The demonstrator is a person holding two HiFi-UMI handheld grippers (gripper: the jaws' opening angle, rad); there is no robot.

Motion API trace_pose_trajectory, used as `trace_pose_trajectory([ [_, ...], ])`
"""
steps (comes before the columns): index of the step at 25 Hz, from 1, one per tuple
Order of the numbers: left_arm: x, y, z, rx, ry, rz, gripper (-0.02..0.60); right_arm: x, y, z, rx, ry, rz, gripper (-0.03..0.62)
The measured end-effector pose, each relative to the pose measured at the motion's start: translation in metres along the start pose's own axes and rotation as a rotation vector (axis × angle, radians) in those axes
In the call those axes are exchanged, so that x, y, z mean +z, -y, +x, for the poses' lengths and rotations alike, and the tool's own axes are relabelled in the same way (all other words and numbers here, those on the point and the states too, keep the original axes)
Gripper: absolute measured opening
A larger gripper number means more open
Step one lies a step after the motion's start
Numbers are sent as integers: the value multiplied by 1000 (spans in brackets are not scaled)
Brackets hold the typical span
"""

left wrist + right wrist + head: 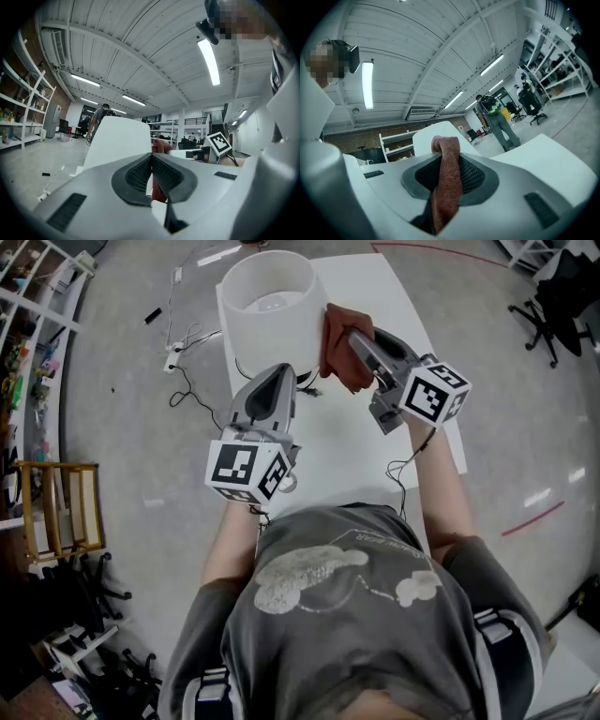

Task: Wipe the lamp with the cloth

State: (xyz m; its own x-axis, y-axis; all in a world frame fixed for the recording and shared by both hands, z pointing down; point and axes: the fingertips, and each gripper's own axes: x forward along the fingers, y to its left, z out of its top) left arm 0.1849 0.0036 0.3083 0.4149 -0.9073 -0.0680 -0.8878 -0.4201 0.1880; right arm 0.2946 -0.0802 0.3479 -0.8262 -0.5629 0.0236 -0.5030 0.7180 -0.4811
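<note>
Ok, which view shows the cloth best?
The right gripper view: the cloth fills the centre, clamped between the right hand-held gripper's jaws. The head view shows it bunched beside the lampshade; the left gripper view shows only a sliver.

**Head view, layout.** The desk (375,296) runs from the person toward 12 o'clock. The lamp (272,306) stands on the desk's far end, at about 11 o'clock. The cloth (333,352) hangs at the lamp's 3 o'clock, touching the shade. It sits between the jaws of the right tongs (353,337), which reach in from 5 o'clock. The left tongs (277,373), jaws together, lie at the lamp's 6 o'clock, just beside the shade's near side. Cables (183,352) lie on the floor at the lamp's 9 o'clock. A rack (56,512) stands at the person's 9 o'clock, and chairs (558,296) stand at 2 o'clock, well apart.
</note>
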Motion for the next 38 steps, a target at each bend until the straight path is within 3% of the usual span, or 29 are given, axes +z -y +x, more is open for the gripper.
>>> trace_pose_trajectory([
  [7,-21,7,38,42,-45,-30,8,-8,41,2,-5,-77,38,86],
  [14,-52,4,57,76,-74,-47,8,-51,67,7,0,-189,35,86],
  [18,-48,9,45,88,-56,-37,8,-57,54,-2,18,-199,27,86],
  [22,-16,9,38,87,0,-6,8,-23,33,-1,53,-139,10,86],
  [28,20,14,27,74,96,65,8,35,-7,1,167,62,1,86],
  [33,26,19,24,80,142,113,8,46,-17,3,215,125,-28,86],
  [38,27,29,26,94,161,131,8,39,-14,3,237,120,-30,86],
])
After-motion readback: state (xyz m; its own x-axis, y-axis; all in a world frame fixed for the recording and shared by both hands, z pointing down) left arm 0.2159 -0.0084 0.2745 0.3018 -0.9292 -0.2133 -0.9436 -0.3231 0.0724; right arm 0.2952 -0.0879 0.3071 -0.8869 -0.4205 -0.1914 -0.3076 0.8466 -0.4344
